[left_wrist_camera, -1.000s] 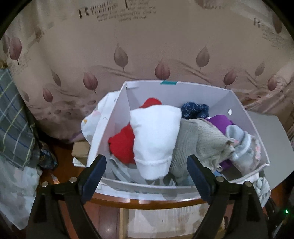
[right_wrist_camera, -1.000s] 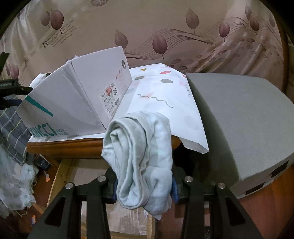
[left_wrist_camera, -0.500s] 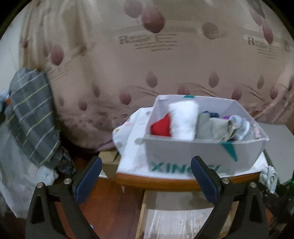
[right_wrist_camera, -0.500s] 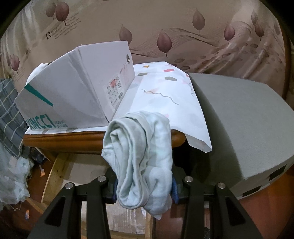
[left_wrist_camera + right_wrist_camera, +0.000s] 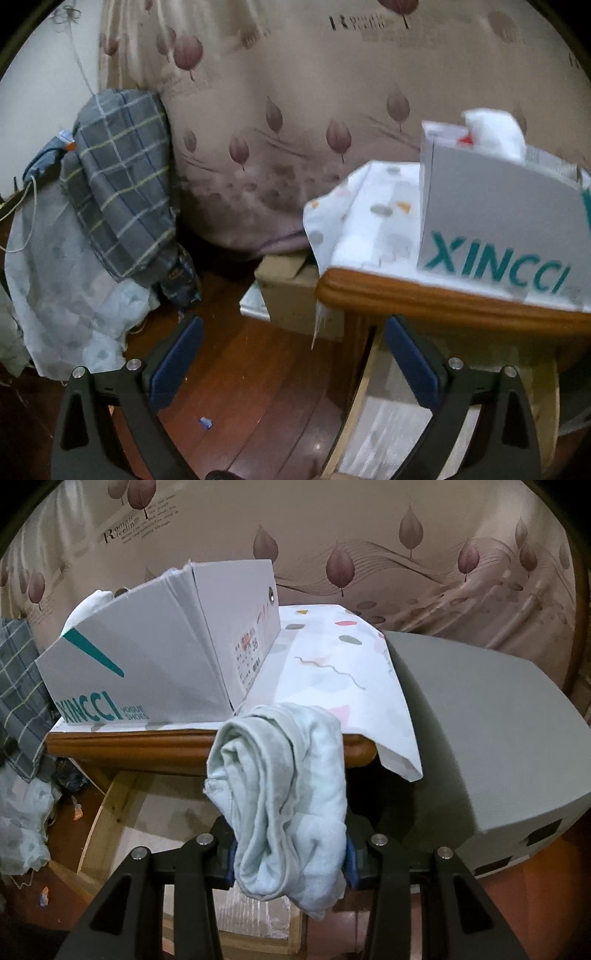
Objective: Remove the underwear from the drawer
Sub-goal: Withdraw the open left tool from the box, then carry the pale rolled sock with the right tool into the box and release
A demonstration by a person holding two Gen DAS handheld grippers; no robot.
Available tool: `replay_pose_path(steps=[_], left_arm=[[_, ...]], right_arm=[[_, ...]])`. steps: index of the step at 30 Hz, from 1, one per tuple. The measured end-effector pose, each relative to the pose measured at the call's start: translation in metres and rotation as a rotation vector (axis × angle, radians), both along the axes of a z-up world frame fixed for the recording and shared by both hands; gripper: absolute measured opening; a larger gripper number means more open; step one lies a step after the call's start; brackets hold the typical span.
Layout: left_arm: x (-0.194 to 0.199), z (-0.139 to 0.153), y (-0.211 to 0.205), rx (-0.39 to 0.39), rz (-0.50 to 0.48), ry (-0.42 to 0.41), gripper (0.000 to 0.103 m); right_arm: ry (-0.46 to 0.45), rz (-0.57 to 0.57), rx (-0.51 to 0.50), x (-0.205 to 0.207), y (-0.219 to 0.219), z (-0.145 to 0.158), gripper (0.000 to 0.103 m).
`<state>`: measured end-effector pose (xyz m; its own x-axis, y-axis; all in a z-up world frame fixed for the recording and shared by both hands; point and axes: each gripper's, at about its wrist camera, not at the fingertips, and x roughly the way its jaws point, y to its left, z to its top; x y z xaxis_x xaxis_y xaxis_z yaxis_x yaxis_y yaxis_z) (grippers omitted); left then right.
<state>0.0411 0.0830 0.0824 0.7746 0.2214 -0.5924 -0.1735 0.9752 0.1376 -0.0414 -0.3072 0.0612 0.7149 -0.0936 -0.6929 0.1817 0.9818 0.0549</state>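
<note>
Underwear point(image 5: 284, 801), a rolled pale mint bundle, is pinched between the pads of the right gripper point(image 5: 290, 853) and hangs clear in front of the wooden table edge point(image 5: 147, 744), so it looks already lifted out and carried away from its container. The left gripper point(image 5: 291, 363) stands wide with nothing between its fingers, aimed at the wood floor point(image 5: 258, 398) left of the table, probably kept clear of the working hand. Further back, the grey XINCCI shoe box point(image 5: 147, 664) serving as the drawer sits on the patterned cloth point(image 5: 332, 679), a white garment point(image 5: 495, 129) poking above its rim, with the leaf-print curtain point(image 5: 369, 535) behind.
</note>
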Motion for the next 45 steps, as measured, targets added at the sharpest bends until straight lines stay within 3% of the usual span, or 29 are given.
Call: replay_pose_path(steps=[4,7,14,20,34,45], left_arm=[[0.001,-0.009,0.001,0.019,-0.014,0.046,0.098],[-0.001,-0.007,0.005,-0.038,-0.036,0.064,0.098],[0.000,-0.005,0.010,-0.068,-0.025,0.082,0.100],[0.002,-0.006,0.017,-0.112,-0.025,0.095,0.100],[0.004,-0.006,0.019,-0.136,-0.031,0.103,0.100],[0.002,0.002,0.026,-0.154,-0.005,0.080,0.100]], right_arm=[[-0.009,-0.001,-0.043,0.002,0.004,0.026,0.042],[-0.038,-0.003,-0.054,0.004,0.004,0.056,0.042],[-0.102,0.048,-0.095,0.032,0.024,0.130,0.042],[-0.104,0.094,-0.071,0.066,0.056,0.164,0.042],[-0.050,0.195,-0.135,0.126,0.120,0.172,0.042],[0.046,0.211,-0.099,0.167,0.139,0.162,0.042]])
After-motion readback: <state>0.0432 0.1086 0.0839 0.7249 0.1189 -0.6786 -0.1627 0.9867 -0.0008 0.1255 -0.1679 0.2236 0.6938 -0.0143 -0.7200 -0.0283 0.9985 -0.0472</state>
